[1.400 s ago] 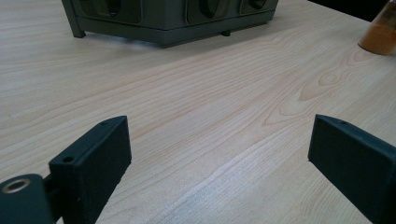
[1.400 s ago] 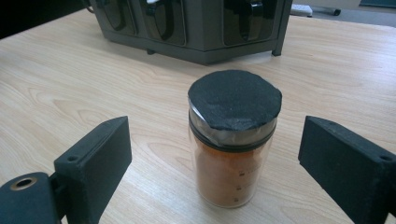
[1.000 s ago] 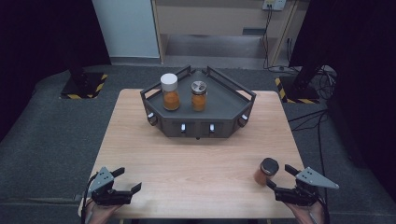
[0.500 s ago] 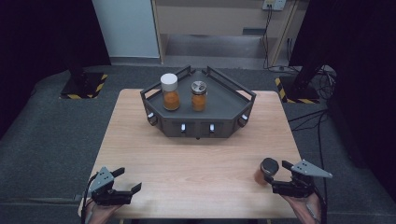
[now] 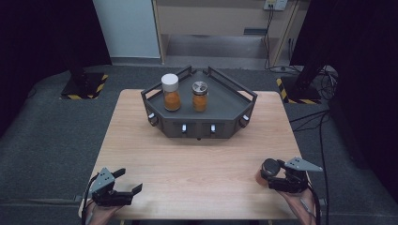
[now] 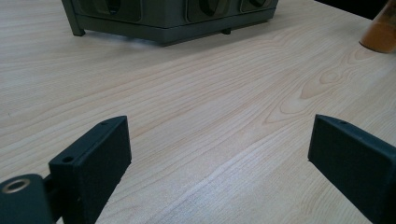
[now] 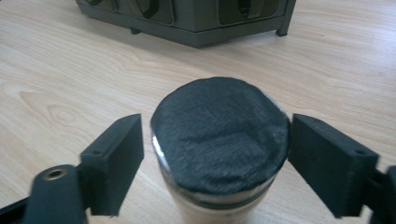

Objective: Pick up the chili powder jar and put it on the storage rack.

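A jar with a black lid [image 5: 268, 166] and orange contents stands near the table's front right corner. My right gripper [image 5: 273, 174] reaches around it, one jaw on each side of the lid. Its jaws have just been closing. In the right gripper view the black-lidded jar [image 7: 219, 135] sits between the pads of the right gripper [image 7: 217, 158], with a thin gap still showing at the left pad. My left gripper [image 5: 129, 181] rests at the front left corner, open, with bare wood between the jaws of the left gripper [image 6: 219, 154].
A dark angular tray [image 5: 225, 101] stands at the back middle of the wooden table [image 5: 197, 159]. It holds a white-lidded jar [image 5: 171, 93] and a metal-lidded jar [image 5: 200, 96], both with orange contents. The left gripper view shows the tray's front [image 6: 168, 23] and the near jar [image 6: 380, 35].
My right gripper has slid left from beside the black-lidded jar until its jaws flank the lid, and the jaws have narrowed. The left gripper has stayed put.
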The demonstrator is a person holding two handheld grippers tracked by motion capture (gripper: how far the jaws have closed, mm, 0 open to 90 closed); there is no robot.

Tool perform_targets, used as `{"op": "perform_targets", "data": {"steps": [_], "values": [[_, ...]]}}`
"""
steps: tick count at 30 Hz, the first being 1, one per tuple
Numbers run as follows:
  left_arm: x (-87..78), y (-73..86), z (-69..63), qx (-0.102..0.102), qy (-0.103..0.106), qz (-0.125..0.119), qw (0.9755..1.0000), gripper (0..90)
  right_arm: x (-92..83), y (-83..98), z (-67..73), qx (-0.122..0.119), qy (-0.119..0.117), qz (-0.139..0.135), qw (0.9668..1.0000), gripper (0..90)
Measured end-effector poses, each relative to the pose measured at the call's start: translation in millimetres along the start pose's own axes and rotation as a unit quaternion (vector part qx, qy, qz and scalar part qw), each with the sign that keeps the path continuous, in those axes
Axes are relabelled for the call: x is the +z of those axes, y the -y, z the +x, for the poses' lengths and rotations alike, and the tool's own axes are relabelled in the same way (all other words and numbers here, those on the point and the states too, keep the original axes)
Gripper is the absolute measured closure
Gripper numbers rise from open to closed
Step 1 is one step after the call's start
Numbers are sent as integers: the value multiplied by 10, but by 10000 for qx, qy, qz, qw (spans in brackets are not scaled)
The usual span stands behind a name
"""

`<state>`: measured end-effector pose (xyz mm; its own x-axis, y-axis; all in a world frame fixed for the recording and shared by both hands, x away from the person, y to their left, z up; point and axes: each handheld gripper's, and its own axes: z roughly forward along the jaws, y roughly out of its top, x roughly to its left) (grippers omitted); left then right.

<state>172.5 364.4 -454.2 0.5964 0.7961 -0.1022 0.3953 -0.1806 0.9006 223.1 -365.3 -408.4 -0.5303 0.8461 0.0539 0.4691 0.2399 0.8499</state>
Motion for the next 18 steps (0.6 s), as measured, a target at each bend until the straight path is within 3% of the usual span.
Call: {"op": "perform_targets", "data": {"steps": [4, 11, 18], "values": [[0, -2, -1, 1, -6, 7, 10000, 50, 30, 1, -22, 24, -33, -10, 10000, 324], [0, -2, -2, 0, -10, 7, 10000, 51, 20, 5, 75, -202, 107, -97, 9997, 347], [0, -2, -2, -2, -9, 8, 10000, 51, 15, 22, 62, -141, 101, -128, 9998, 349]]}}
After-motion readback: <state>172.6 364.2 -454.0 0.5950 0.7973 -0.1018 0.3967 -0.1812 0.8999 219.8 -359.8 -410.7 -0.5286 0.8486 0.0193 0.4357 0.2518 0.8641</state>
